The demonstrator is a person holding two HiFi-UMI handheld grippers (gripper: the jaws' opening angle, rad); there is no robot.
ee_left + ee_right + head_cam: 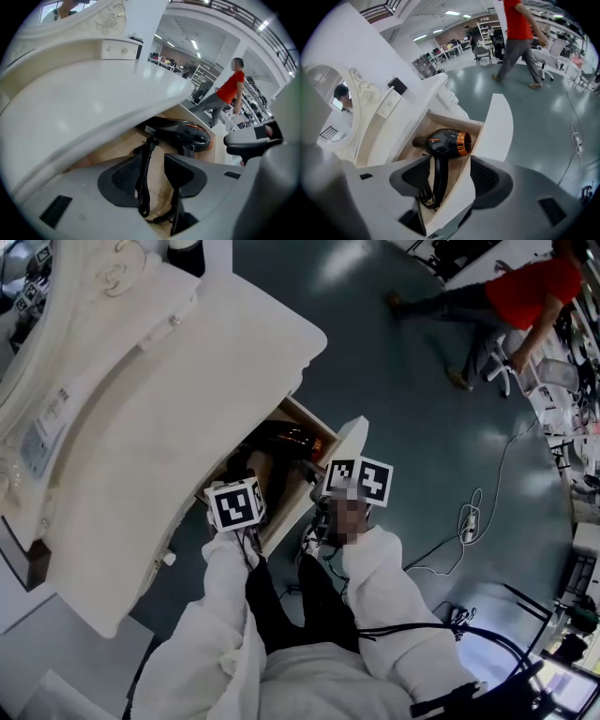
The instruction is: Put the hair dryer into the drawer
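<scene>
A black hair dryer (445, 140) with a copper nozzle ring lies inside the open wooden drawer (494, 126) of a white dressing table; it also shows from above (286, 439) and in the left gripper view (180, 131). My left gripper (152, 176) hangs over the drawer, jaws apart. The dryer's black cord (143, 183) dangles between them beside the left pad, not pinched. My right gripper (450, 176) stands open above the drawer's white front panel, with the dryer's handle and the panel edge seen through its gap, and grips nothing.
The white tabletop (187, 409) overhangs the drawer on the left, with an ornate mirror (333, 108) behind. A person in a red shirt (525, 296) walks on the grey floor at the back right. A power strip with cable (469, 521) lies on the floor.
</scene>
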